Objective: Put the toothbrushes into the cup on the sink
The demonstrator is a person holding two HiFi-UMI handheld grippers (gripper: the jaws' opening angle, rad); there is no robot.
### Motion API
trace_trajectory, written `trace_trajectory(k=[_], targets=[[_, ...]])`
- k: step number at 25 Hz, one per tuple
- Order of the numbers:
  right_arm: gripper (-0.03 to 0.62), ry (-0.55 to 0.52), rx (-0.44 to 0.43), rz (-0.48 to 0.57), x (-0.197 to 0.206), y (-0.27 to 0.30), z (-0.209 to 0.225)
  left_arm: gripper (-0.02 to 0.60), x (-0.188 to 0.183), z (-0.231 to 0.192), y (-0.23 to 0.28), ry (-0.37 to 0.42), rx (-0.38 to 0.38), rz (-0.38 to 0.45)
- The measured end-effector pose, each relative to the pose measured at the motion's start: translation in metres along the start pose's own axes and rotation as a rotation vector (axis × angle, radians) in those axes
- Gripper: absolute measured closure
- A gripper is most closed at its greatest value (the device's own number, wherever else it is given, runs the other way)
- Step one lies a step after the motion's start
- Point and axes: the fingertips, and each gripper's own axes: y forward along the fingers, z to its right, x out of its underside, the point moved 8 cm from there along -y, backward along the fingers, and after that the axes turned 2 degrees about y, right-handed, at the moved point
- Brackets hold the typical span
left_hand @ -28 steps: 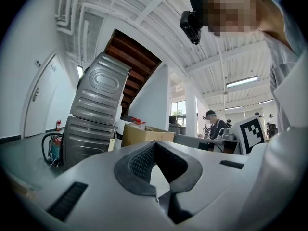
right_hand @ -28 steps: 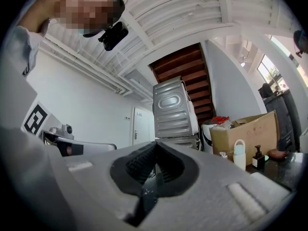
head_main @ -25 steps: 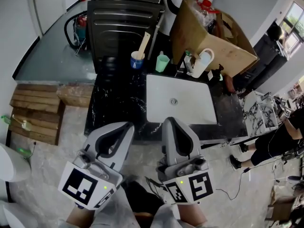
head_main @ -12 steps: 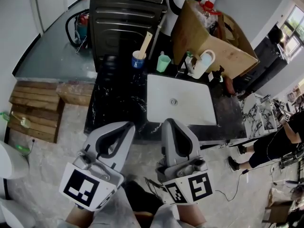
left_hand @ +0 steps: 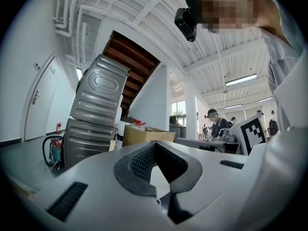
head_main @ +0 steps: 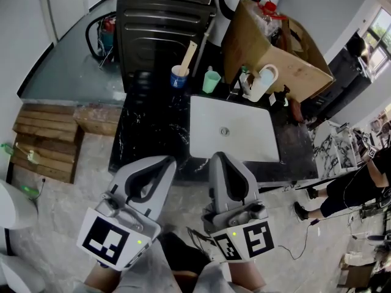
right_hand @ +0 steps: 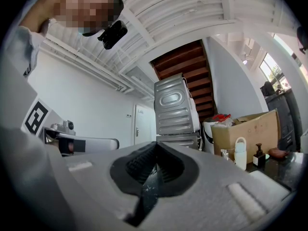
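Note:
On the black counter behind the white sink stands a blue cup with a beige toothbrush leaning out of it. A mint-green cup stands just to its right, and I cannot see inside it. My left gripper and right gripper hover side by side in front of the counter's near edge, well short of the cups. Both are shut with nothing between the jaws, as the left gripper view and the right gripper view also show.
A white handled bottle and small bottles stand by the tap, with an open cardboard box behind them. A grey washing machine stands behind the counter. Wooden pallets lie at left; a person stands at right.

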Motion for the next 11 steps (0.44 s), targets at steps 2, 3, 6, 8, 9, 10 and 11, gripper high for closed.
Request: trace_trajectory(k=[2,3,6,8,9,10,11], targets=[[0.597,0.001,-0.001,0.001,0.0008,-0.0001,0.0001,0.581,0.0004,-0.0001,-0.0004,0.003,-0.002,0.001],[0.597,0.002,-0.001,0.001,0.0012,0.0002,0.0002,0.581,0.0005,-0.0011,-0.0004,0.014,-0.002,0.006],[0.597,0.005,-0.001,-0.002,0.0018,0.0019,0.0015,0.581,-0.0002,-0.0036,0.0007,0.036,-0.004,0.017],[0.597,0.003,-0.003,-0.006,0.0016,0.0023,0.003,0.581,0.0002,-0.0002,0.0016,-0.023,-0.011,-0.007],[0.597,0.001,-0.003,-0.009,0.0015,0.0024,0.0038,0.581,0.0004,0.0014,0.002,-0.049,-0.014,-0.018],[0.597,-0.001,-0.004,-0.012,0.0014,0.0025,0.0045,0.58,0.0007,0.0027,0.0023,-0.068,-0.016,-0.026],[0.597,-0.003,-0.004,-0.014,0.0013,0.0026,0.0052,0.581,0.0009,0.0038,0.0025,-0.084,-0.018,-0.034]])
